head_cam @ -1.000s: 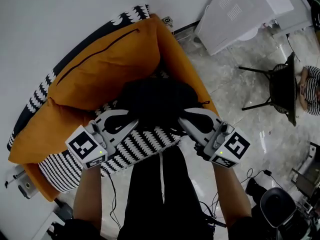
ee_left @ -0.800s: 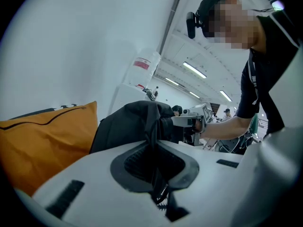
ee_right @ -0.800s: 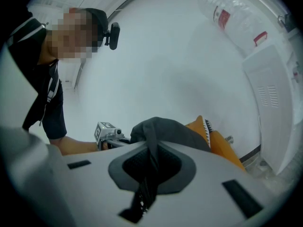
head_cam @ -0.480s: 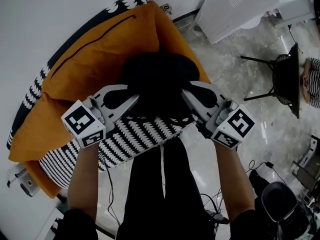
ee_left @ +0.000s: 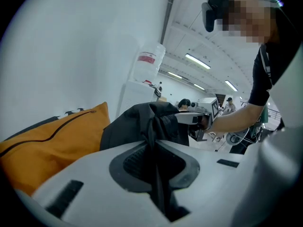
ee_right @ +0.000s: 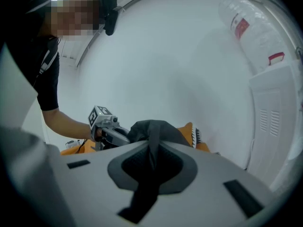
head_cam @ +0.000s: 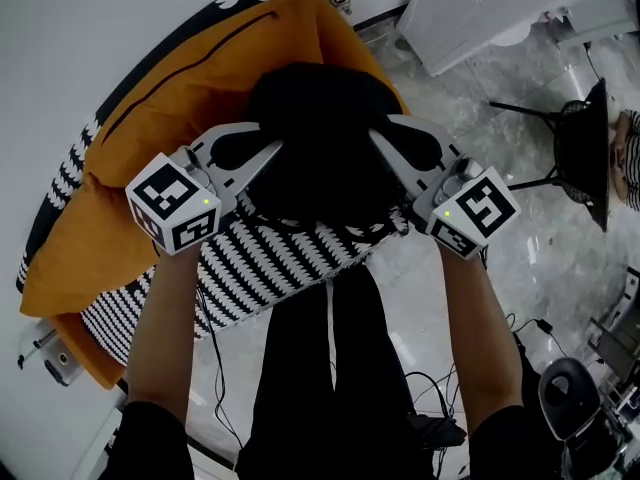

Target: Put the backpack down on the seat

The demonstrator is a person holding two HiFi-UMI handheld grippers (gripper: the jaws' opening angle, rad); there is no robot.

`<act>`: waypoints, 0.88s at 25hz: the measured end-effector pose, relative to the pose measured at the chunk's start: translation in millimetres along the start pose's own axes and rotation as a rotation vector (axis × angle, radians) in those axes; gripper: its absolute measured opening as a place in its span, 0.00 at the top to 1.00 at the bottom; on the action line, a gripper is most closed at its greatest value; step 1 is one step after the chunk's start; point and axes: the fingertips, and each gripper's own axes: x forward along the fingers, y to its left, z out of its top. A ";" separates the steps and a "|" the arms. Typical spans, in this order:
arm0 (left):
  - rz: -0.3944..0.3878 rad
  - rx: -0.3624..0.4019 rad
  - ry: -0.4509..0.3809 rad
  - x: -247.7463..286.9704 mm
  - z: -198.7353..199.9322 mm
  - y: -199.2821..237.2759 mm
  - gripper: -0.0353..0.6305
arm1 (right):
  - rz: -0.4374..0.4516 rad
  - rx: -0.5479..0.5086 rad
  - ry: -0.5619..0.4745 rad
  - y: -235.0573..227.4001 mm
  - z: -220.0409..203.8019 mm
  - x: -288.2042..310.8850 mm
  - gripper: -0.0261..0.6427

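Observation:
A black backpack [head_cam: 320,143] is held between my two grippers above the black-and-white patterned seat [head_cam: 270,268], in front of the orange cushion [head_cam: 190,118]. Whether its bottom touches the seat is hidden. My left gripper [head_cam: 275,156] is shut on a black strap at the pack's left side. In the left gripper view that strap [ee_left: 152,126] runs up between the closed jaws to the backpack [ee_left: 128,124]. My right gripper [head_cam: 377,140] is shut on a strap at the right side, and the right gripper view shows the strap [ee_right: 153,136] pinched in its jaws.
A white cabinet [head_cam: 490,8] stands at the back right on the marble floor. A black chair [head_cam: 580,138] and a seated person's striped sleeve [head_cam: 628,163] are at the right edge. Cables [head_cam: 520,333] lie on the floor. A white wall is behind the seat.
Both grippers have carried the backpack forward, away from the person's body, so it now sits further over the seat and closer to the orange cushion. Both grips are unchanged.

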 end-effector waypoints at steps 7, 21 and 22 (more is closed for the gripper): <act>0.007 0.023 0.028 17.2 -11.6 29.3 0.90 | -0.044 -0.014 0.035 -22.7 -17.4 19.8 0.91; 0.047 0.032 0.025 23.2 -12.7 36.4 0.88 | -0.087 0.052 0.008 -34.6 -15.5 13.2 0.77; 0.058 0.033 0.028 22.4 -14.7 38.8 0.82 | -0.087 0.054 0.007 -34.0 -15.8 12.9 0.77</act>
